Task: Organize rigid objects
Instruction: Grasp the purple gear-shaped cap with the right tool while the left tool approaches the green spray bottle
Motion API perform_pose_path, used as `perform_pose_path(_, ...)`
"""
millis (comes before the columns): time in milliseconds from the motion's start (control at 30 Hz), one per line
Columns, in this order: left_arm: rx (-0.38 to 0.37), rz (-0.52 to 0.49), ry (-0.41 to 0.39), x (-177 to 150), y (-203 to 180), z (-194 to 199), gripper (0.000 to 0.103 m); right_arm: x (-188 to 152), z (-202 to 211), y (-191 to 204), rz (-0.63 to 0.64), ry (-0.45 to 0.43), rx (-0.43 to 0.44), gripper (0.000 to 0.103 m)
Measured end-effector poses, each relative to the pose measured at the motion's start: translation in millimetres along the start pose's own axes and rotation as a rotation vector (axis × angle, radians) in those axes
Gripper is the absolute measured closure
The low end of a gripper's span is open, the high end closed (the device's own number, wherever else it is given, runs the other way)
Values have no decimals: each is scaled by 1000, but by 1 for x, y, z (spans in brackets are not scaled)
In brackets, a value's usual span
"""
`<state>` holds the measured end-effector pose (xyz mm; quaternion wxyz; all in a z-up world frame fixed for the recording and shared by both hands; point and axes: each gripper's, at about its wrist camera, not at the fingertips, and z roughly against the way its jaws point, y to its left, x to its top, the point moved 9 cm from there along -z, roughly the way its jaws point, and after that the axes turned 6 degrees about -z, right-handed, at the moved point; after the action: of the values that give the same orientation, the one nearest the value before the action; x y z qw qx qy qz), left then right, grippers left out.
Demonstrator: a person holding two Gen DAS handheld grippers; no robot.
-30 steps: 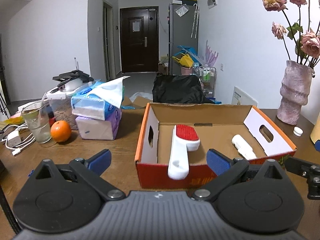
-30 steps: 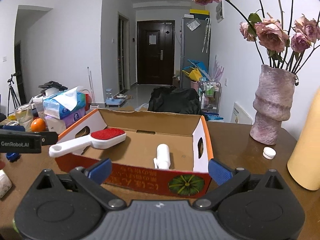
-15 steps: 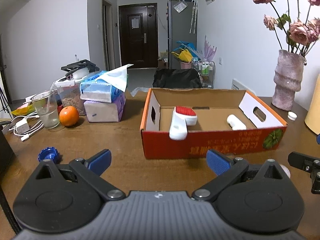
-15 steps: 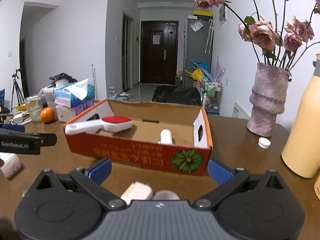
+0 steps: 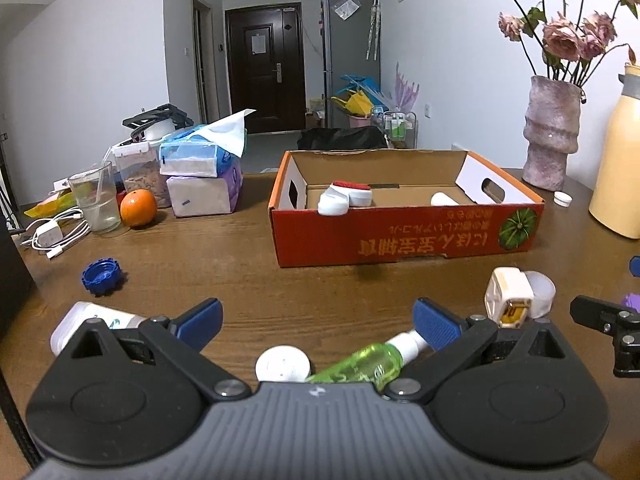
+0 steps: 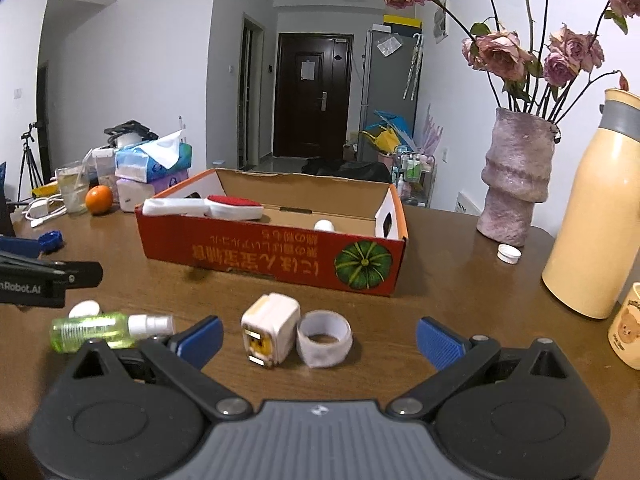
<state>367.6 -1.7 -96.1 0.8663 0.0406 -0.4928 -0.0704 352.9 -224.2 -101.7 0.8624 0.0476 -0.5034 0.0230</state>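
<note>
Inside one box (image 5: 404, 236), two items.

"nRobot.AI" on left gripper (image 6: 48, 280)

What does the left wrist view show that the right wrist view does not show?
Only the left wrist view shows the white tube lying by the left gripper. Only the right wrist view shows the bear mug at the right edge and the tripod in the far left. Both share the cardboard box with the lint brush in it, the green spray bottle, the white charger and the orange. The right gripper is open too.
</note>
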Motion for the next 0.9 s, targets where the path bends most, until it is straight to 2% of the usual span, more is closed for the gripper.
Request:
perform_pose_path(167, -6, 7, -7, -7, 0, 6, 0, -5, 12, -8, -1, -19, -29, 0)
perform_pose_path(300, -4, 18, 0, -10, 3, 4, 0, -7, 21, -30, -28, -29, -75, 0)
perform_pose_path(633, -6, 20, 9, -12, 3, 2, 0, -36, 9, -101, -80, 66, -226, 0)
perform_pose_path(767, -6, 19, 14, -13, 3, 1, 0, -43, -2, -121, -103, 104, -238, 1)
perform_pose_path(900, -10, 13, 26, -15, 2, -2, 0, -50, -14, -137, -146, 143, -243, 8)
